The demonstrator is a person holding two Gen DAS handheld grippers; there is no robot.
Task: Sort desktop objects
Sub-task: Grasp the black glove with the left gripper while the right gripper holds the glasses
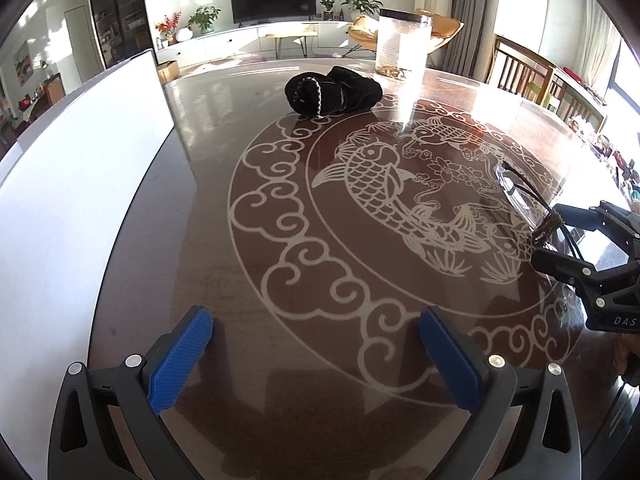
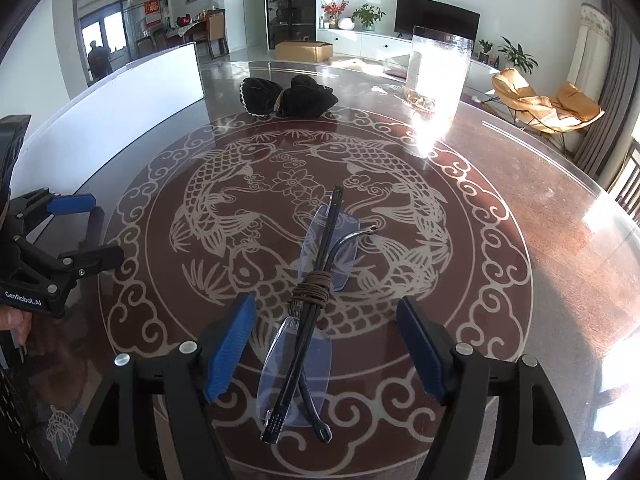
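Left gripper (image 1: 316, 356) sat nearest in the left wrist view, jaws spread wide, nothing between them, over bare table (image 1: 224, 264). Black pouch (image 1: 334, 90) lay far across near the clear container (image 1: 404, 46); white board (image 1: 80, 184) hemmed the left side. Right gripper (image 1: 560, 240) was at the right edge.

Right wrist view: right gripper (image 2: 326, 344) was open, straddling the glasses (image 2: 316, 300), which lay folded and cord-wrapped on the table centre, pads not touching. Sorting looked barely begun: glasses ungrasped, pouch (image 2: 288, 96) untouched. Plenty of room ahead; table rim far right.
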